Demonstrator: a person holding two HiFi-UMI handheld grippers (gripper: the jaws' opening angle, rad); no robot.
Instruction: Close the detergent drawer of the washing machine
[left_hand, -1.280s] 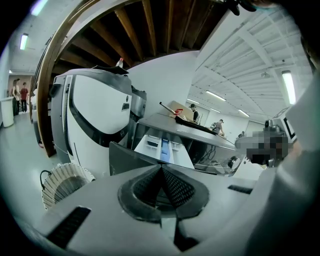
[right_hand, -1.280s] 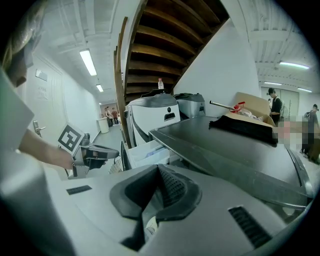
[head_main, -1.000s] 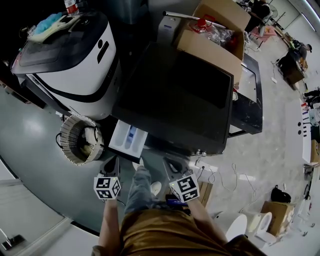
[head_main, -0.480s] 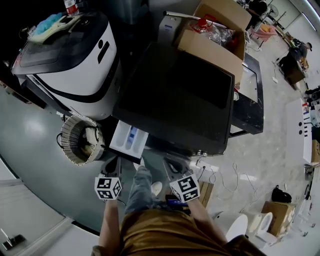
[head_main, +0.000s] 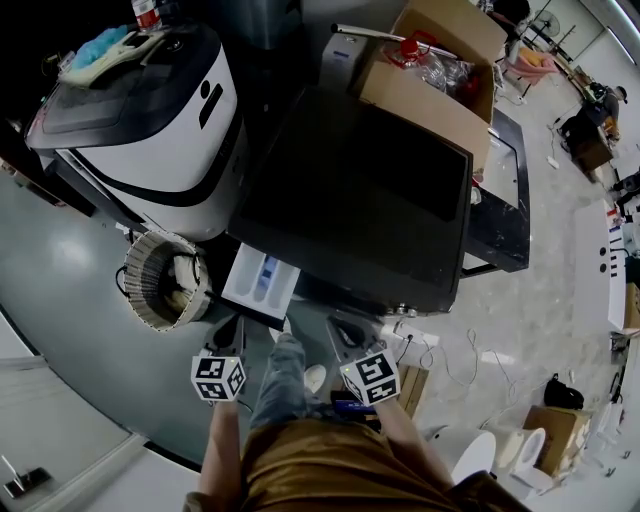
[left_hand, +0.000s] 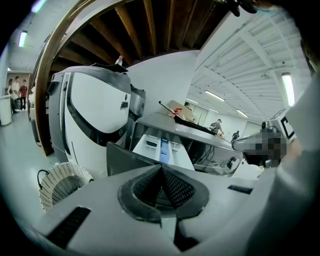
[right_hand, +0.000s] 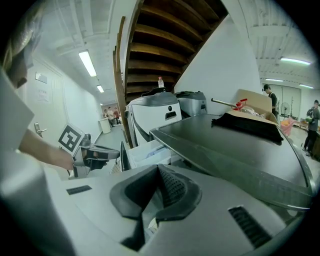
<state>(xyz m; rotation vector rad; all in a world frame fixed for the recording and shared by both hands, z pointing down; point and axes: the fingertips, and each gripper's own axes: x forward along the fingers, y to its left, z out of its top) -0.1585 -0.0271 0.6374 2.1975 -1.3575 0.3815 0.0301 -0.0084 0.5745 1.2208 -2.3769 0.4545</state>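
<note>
The detergent drawer (head_main: 258, 282) stands pulled out from the front left of the dark washing machine (head_main: 360, 200). It is white with a blue insert. My left gripper (head_main: 231, 327) hangs just in front of the drawer's dark front panel, apart from it, jaws shut and empty. In the left gripper view the drawer (left_hand: 162, 149) lies straight ahead beyond the shut left gripper (left_hand: 161, 168). My right gripper (head_main: 341, 326) is shut and empty to the right, below the machine's front edge. The right gripper view shows the shut right gripper (right_hand: 158, 168), the drawer (right_hand: 146, 153) and the left gripper (right_hand: 102, 152) off to the left.
A large white appliance (head_main: 150, 110) stands left of the washing machine, with a woven basket (head_main: 165, 282) on the floor beside the drawer. An open cardboard box (head_main: 430, 70) rests on the machine's far end. The person's leg and shoe (head_main: 312, 377) are between the grippers. Cables (head_main: 450, 345) trail on the floor at right.
</note>
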